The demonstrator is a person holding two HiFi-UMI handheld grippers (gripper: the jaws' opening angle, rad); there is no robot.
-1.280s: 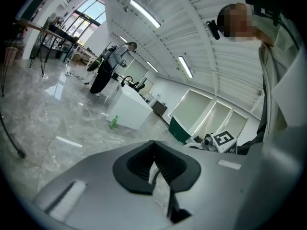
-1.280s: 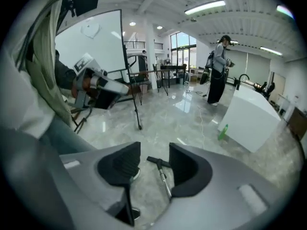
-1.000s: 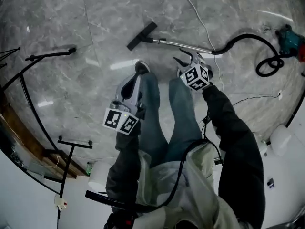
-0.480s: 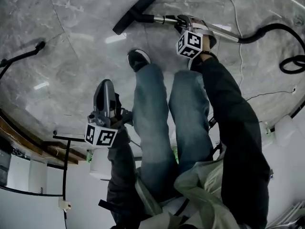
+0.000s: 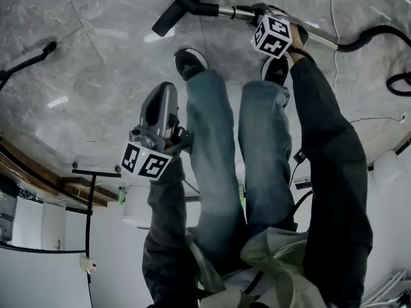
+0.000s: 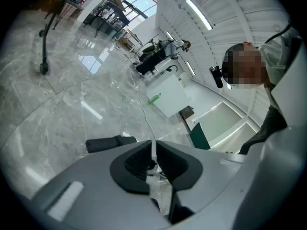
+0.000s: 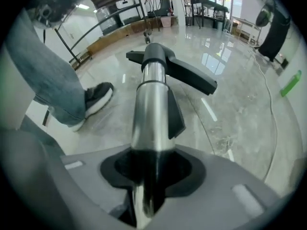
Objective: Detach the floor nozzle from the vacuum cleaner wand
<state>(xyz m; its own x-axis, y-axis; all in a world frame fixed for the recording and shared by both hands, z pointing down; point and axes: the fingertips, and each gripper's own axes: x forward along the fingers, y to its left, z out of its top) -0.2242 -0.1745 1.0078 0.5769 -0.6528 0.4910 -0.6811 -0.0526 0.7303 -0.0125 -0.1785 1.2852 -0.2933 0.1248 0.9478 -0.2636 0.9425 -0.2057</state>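
Observation:
The black floor nozzle (image 5: 183, 5) lies on the marble floor at the top of the head view, joined to the chrome wand (image 5: 225, 10). My right gripper (image 5: 262, 13) points steeply down onto the wand a short way behind the nozzle. In the right gripper view the wand (image 7: 149, 114) runs up between the jaws to the nozzle (image 7: 170, 68). These jaws have just been closing, and their pads now sit against the tube. My left gripper (image 5: 166, 90) hangs beside the person's left leg, well short of the nozzle. Its jaws (image 6: 154, 157) are shut and hold nothing.
The person's shoes (image 5: 191, 61) stand just below the wand. A black hose (image 5: 379, 34) and a white cable (image 5: 334, 18) run off to the right. A black stand foot (image 5: 29, 63) lies at the left, and a wooden ledge with dark rails (image 5: 45, 175) lies lower left.
Both grippers have dropped toward the floor. The right one came down onto the wand and closed around it. The left one sank beside the leg, still shut.

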